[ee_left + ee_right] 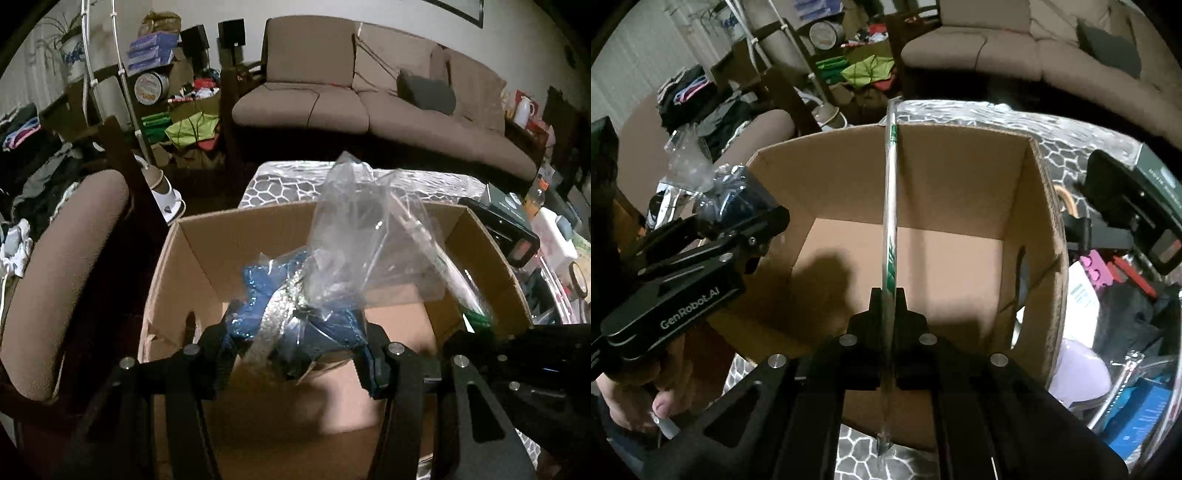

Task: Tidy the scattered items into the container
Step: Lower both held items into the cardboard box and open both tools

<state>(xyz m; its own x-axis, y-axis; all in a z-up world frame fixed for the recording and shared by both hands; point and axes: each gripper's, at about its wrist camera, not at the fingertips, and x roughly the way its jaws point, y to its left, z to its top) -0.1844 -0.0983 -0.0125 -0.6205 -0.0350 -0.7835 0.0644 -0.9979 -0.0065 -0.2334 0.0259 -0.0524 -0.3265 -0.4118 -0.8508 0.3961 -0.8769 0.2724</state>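
Our left tongs (pixel 295 354) pinch a blue bag (pixel 291 325) over the box (pixel 849 173). Our right tongs (pixel 888 306) clamp a flat packet (pixel 891 206). We should lower both well inside before letting go.

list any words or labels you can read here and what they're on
"GenRobot.AI": white lettering on the black body of the left gripper, in the right wrist view.
Dark green box: pale print, too blurred to read.
Round tin: label too small to read.
Thin flat item with green markings: unreadable.

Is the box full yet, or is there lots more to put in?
Not yet. The cardboard box looks empty inside. In hand: the left gripper holds a bag of blue sparkly things over it, the right gripper a thin flat packet. Clutter beside the box remains.
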